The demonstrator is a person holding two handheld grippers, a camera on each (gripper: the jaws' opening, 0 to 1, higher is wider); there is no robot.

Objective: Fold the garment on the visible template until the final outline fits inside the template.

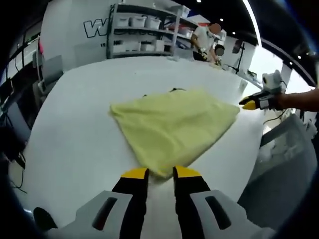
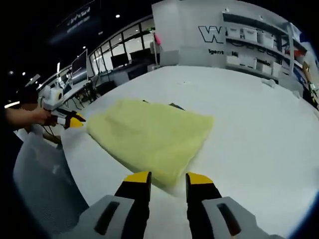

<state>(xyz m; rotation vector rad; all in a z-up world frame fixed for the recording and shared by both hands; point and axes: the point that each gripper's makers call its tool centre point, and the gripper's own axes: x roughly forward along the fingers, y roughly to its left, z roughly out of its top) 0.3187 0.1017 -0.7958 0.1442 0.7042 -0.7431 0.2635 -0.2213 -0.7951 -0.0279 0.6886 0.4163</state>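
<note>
Now, left to right. Left gripper (image 1: 160, 173): jaws parted, nothing between them, tips just at the near corner of the garment (image 1: 174, 127), which lies flat on the table (image 1: 75, 144) straight ahead of the jaws. Yellow cloth, already doubled over by the look of it; dark marks peek out past its far edge, likely the template (image 1: 175, 90), mostly covered.

Right gripper (image 2: 168, 178): jaws also parted and empty, tips flanking another near corner of the garment (image 2: 149, 132). From the left gripper view it sits at the cloth's right corner, close to the table edge.

Risks, as I judge them:
- Template hidden, so fit cannot be checked; a fold could overshoot the outline unnoticed.
- Pinching only the top layer would peel the stack apart instead of folding it.
- Uneven lift between the two sides would skew the fold line.
- Right corner lies near the table edge; a drag that way could slide cloth off.
</note>
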